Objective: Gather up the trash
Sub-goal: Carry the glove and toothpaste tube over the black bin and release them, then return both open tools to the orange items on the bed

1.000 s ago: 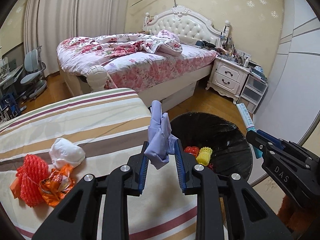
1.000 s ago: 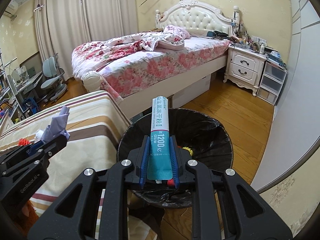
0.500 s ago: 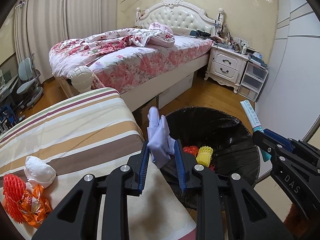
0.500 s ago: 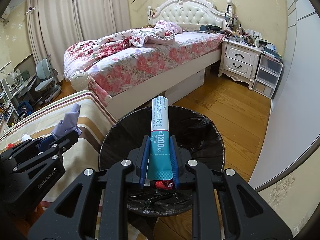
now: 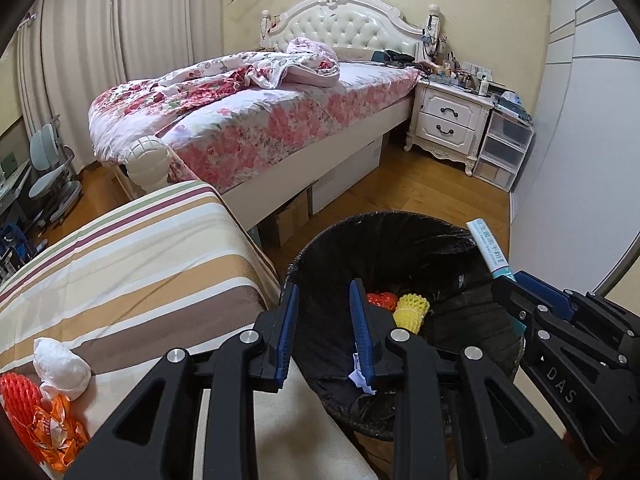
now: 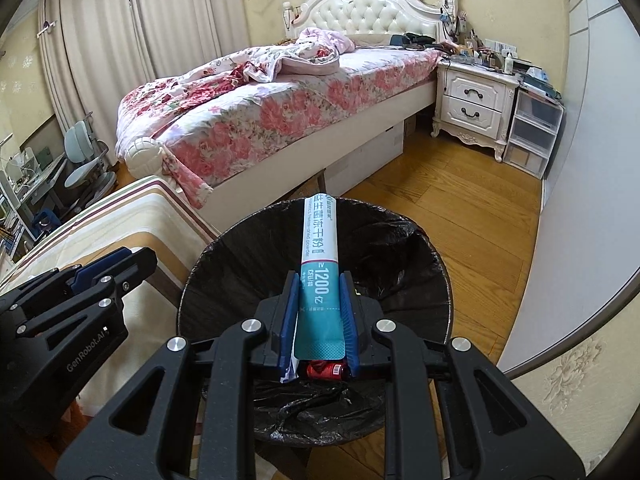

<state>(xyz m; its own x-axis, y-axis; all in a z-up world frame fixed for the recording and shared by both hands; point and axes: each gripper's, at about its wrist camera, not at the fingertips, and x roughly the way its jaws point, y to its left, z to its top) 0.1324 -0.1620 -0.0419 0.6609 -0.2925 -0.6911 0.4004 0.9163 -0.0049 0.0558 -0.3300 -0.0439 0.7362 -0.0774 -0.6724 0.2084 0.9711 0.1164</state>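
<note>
Trash waits in two spots: a white crumpled wad (image 5: 60, 367), a red foam net (image 5: 18, 412) and an orange wrapper (image 5: 56, 436) lie together at 8 o'clock in my left wrist view on the striped cover (image 5: 132, 264), and a red piece (image 5: 382, 300) and a yellow foam net (image 5: 412, 312) sit inside the black-lined bin (image 5: 400, 232). My left hand-held gripper (image 5: 323, 308) hangs over the bin's near rim with its jaws spread and nothing between them; a pale scrap (image 5: 360, 380) clings low on its right finger. My right hand-held gripper (image 6: 319, 304) pinches a teal-and-white sachet (image 6: 320, 264), pointing toward 12 o'clock above the bin's mouth.
</note>
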